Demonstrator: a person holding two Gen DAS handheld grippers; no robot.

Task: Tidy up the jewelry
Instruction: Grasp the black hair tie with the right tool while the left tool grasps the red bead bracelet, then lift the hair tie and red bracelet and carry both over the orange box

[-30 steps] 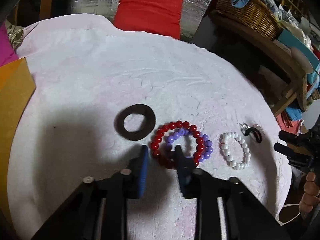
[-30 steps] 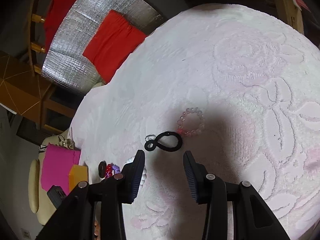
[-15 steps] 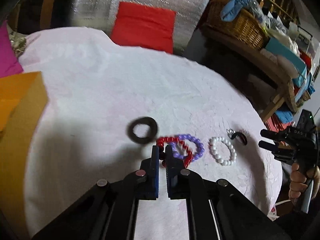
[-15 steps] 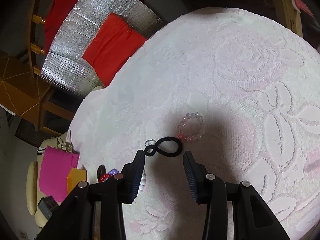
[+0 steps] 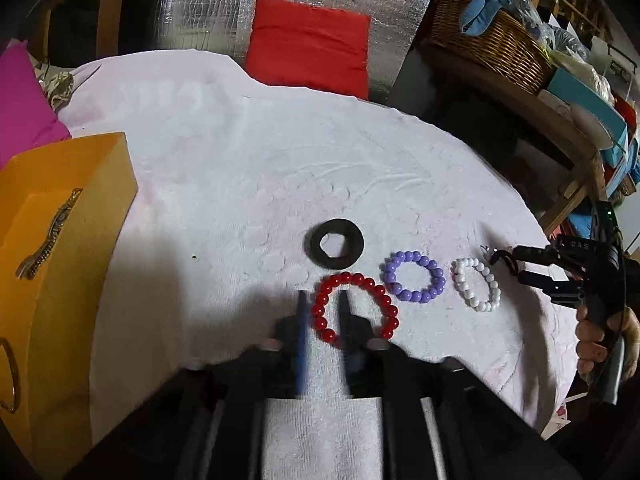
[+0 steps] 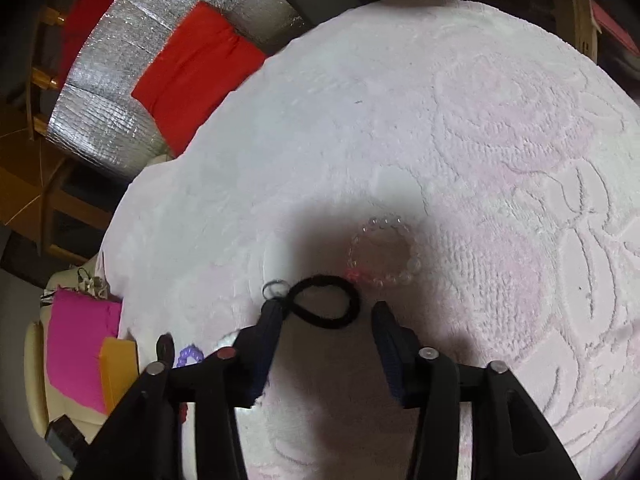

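In the left wrist view my left gripper (image 5: 323, 300) is shut on the left side of a red bead bracelet (image 5: 357, 310), one finger inside the loop and one outside. A purple bead bracelet (image 5: 414, 276) and a white bead bracelet (image 5: 476, 284) lie to its right, and a dark ring (image 5: 334, 243) lies just beyond. In the right wrist view my right gripper (image 6: 326, 310) is open around a black hair tie (image 6: 326, 300) with a small clear ring (image 6: 275, 289) at its left end. A clear bead bracelet (image 6: 384, 250) lies just beyond it.
An orange box (image 5: 52, 248) holding a brooch stands at the left on the white towel (image 5: 280, 160). A pink cloth (image 5: 24, 108) lies behind it. A red cushion (image 5: 308, 42) and a wicker basket (image 5: 488, 40) sit beyond the far edge.
My left gripper closed on the red bracelet and drew it left, off the purple one. My right gripper came down closer around the black hair tie, still open.
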